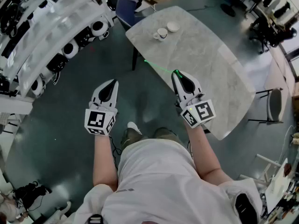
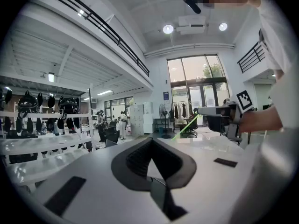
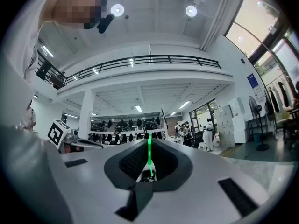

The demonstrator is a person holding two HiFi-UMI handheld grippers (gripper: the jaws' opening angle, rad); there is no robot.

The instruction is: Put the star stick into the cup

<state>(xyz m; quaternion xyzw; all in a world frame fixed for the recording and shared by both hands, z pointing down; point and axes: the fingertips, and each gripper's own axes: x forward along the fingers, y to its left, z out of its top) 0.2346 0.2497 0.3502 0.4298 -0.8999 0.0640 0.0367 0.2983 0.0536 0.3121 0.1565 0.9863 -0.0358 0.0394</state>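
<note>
a tall hall with a grey floor. in the head view a pale stone table (image 1: pixel 210 64) stands far and to the right, with a white cup (image 1: pixel 161 33) and a small bowl (image 1: pixel 173 26) at its far end. the left gripper (image 1: pixel 113 82) hangs over the floor, left of the table, its jaws drawn to a point. the right gripper (image 1: pixel 176 72) is by the table's near left edge. the green star stick (image 1: pixel 159 66) juts from its tip toward the far left, well apart from the cup. the star end is too small to make out.

in the left gripper view the jaws meet with nothing between them. off to the right, the right gripper (image 2: pixel 200 111) holds the stick (image 2: pixel 184 127), which slants down to the left.

in the right gripper view the jaws pinch the stick (image 3: pixel 149 155), which runs straight out from between the pads.
</note>
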